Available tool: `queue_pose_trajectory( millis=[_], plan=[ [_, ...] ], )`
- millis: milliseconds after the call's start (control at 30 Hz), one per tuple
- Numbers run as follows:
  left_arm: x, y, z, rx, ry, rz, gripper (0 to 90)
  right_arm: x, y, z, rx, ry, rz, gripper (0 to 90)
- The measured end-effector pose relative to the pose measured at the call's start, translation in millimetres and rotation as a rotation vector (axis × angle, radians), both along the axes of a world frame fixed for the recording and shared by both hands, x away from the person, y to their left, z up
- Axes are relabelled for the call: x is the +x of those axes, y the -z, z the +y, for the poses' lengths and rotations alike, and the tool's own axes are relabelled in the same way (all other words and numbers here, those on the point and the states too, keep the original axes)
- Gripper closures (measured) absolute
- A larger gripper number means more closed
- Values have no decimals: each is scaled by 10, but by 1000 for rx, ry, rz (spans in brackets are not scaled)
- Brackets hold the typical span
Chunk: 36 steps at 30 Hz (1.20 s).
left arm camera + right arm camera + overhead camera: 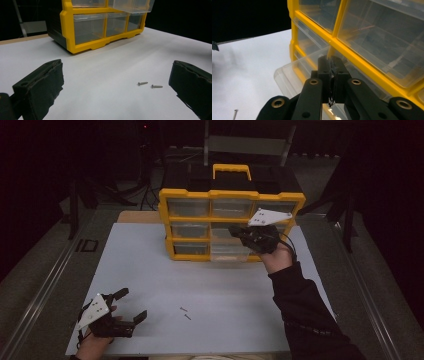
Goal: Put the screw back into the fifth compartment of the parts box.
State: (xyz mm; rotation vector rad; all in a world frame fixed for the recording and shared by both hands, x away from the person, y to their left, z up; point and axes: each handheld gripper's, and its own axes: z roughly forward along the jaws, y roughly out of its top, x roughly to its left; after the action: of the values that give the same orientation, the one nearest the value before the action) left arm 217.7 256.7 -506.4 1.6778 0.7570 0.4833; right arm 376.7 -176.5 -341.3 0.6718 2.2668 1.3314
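Observation:
A yellow organizer (231,195) with clear drawers stands at the back of the white board. One clear drawer (227,249) in its middle row is pulled out. My right gripper (235,231) hovers over that drawer (292,75), its jaws shut (332,65) with the pads pressed together; I cannot tell whether anything small is pinched between them. Two small screws (185,313) lie on the board near the front. My left gripper (134,303) rests at the front left, open, with the screws (142,83) (156,86) just off its right jaw (116,72).
The white board (150,270) covers the table top. The organizer's yellow handle (231,169) sticks up at the back. Dark stands and cables surround the table. One screw (235,113) shows at the bottom left of the right gripper view.

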Motion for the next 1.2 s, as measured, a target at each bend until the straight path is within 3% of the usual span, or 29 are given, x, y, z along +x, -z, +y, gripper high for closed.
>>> queue_pose_trajectory(
  millis=[467, 633, 833, 1200],
  plan=[
    [0, 1, 0, 1, 2, 0, 6, 187, 198, 46, -39, 19, 83, 874],
    [0, 3, -1, 0, 4, 2, 6, 204, 229, 42, -23, 22, 105, 777],
    [2, 5, -1, 0, 4, 5, 6, 158, 153, -4, 5, 22, 92, 732],
    [5, 7, -5, 2, 11, 13, 6, -35, 13, 53, 35, -10, 49, 526]
  ],
)
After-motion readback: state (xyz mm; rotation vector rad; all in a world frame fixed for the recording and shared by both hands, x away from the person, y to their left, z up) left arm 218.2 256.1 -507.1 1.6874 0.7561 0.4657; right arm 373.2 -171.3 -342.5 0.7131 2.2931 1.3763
